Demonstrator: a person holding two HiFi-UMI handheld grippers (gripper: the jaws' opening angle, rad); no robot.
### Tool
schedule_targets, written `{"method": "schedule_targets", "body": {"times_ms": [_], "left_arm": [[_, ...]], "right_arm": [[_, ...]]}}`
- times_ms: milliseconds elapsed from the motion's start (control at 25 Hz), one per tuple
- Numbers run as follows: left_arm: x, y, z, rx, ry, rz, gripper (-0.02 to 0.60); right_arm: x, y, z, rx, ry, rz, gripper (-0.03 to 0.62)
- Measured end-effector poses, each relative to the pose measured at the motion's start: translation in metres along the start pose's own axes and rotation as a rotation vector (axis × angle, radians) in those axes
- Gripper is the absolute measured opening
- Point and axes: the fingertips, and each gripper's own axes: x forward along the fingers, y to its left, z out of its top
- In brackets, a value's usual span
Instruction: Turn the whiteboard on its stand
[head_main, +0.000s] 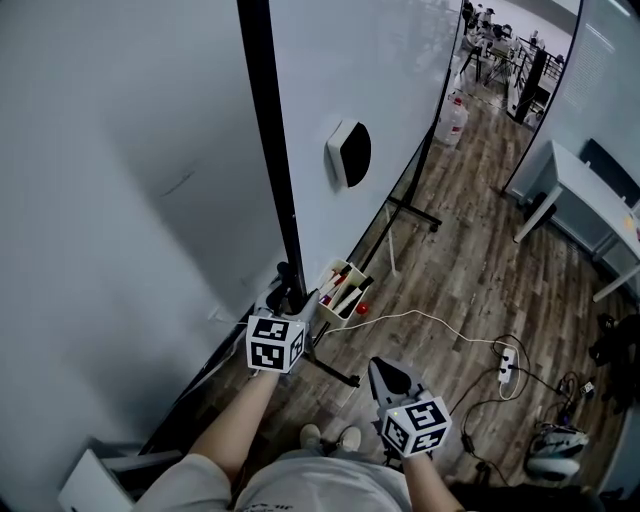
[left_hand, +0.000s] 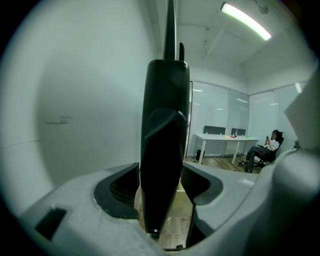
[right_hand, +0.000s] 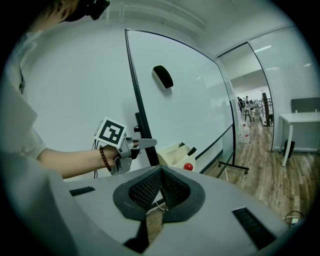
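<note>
Two tongs in play, only one near the job. Head view first: the left tongs (head_main: 290, 297) are up against the black side edge (head_main: 272, 150) of the whiteboard (head_main: 400, 80), low down. The board runs away ahead and to their right with an eraser (head_main: 348, 153) stuck on it. Its marker tray (head_main: 340, 290) and a red ball (head_main: 362, 309) sit just right of those tongs. The right tongs (head_main: 386, 368) hang back near the person's body, well apart from the board, over wooden floor (head_main: 470, 260) with a loose cable (head_main: 430, 318) running to a power strip (head_main: 507, 365); a white desk (head_main: 585, 190) stands far off to the right. In the left gripper view the tongs are spread wide with the black edge standing between them, not pinched as far as I can tell, plain wall (left_hand: 75, 100) to the left and a seated person (left_hand: 262, 152) far behind. In the right gripper view those tongs are pressed together on nothing, pointing at the board. My guess: this is the get-a-hold stage, the turn not started. Next it needs a firm pinch on that edge and a steady swing, minding the tray and cable.
</note>
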Motion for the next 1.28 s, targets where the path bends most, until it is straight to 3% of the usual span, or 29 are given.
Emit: {"method": "schedule_targets", "body": {"times_ms": [120, 600, 920, 1080, 1280], "left_arm": [[0.002, 0.002, 0.001, 0.016, 0.004, -0.001, 0.201], [-0.009, -0.001, 0.004, 0.030, 0.007, 0.007, 0.193], [-0.052, -0.015, 0.017, 0.044, 0.018, 0.007, 0.194], [-0.084, -0.003, -0.021, 0.037, 0.011, 0.006, 0.193], [-0.120, -0.003, -0.036, 0.036, 0.012, 0.003, 0.193]], "right_arm": [[-0.001, 0.000, 0.001, -0.003, -0.001, -0.002, 0.006], [-0.011, 0.007, -0.002, -0.003, 0.007, -0.003, 0.006], [-0.028, 0.021, 0.018, 0.002, 0.005, 0.027, 0.006], [-0.017, 0.045, -0.011, -0.012, 0.006, 0.043, 0.006], [-0.019, 0.060, -0.016, -0.017, 0.007, 0.067, 0.006]]}}
